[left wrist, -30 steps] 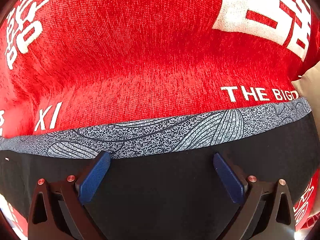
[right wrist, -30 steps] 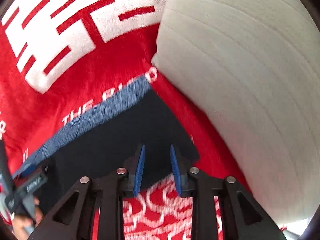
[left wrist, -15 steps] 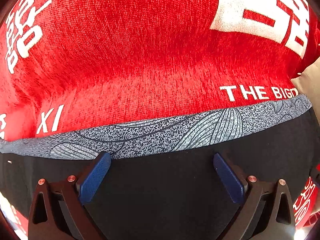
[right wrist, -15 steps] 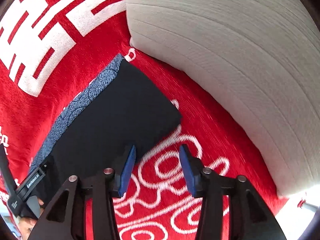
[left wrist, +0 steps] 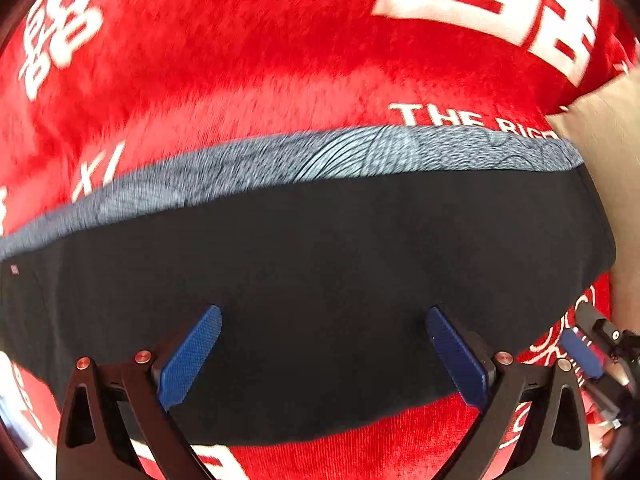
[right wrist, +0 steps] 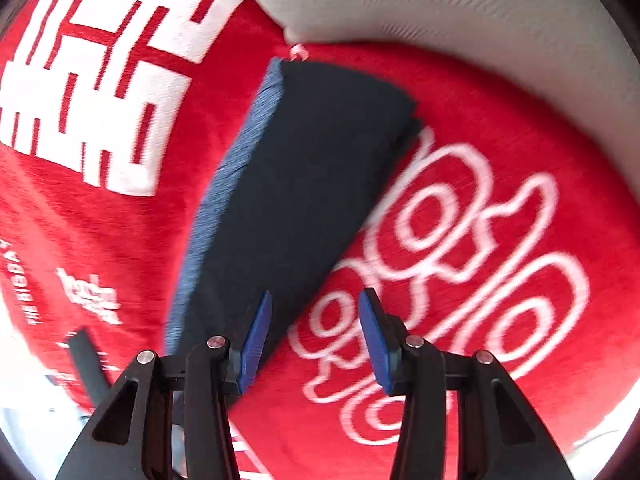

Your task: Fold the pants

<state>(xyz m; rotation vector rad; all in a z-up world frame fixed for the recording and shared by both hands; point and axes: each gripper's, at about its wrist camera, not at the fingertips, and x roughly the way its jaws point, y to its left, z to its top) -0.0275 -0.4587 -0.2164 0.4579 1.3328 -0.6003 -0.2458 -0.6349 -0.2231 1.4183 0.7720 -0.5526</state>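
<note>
Folded black pants (left wrist: 320, 248) with a grey patterned waistband (left wrist: 360, 152) lie flat on a red blanket (left wrist: 240, 60). Pointing almost straight down over the black cloth, my left gripper (left wrist: 323, 314) is open wide with nothing between its pads. In the right wrist view the pants (right wrist: 320, 152) run diagonally, with the waistband (right wrist: 240, 148) on their left. My right gripper (right wrist: 316, 298) is open at the near long edge of the pants. Its left finger is over black cloth and its right finger over the blanket. It also shows at the right edge of the left view (left wrist: 588, 344).
The red blanket (right wrist: 500, 128) carries large white characters and scrolls. A cream ribbed cushion (right wrist: 440, 4) lies just beyond the pants' far end and also shows in the left wrist view (left wrist: 612, 140). A black bar (right wrist: 84, 356) sticks up at lower left.
The left view has pulled back, so the near edge of the pants now shows. The right gripper's jaws have widened; it has rolled and slid off the corner toward the long edge.
</note>
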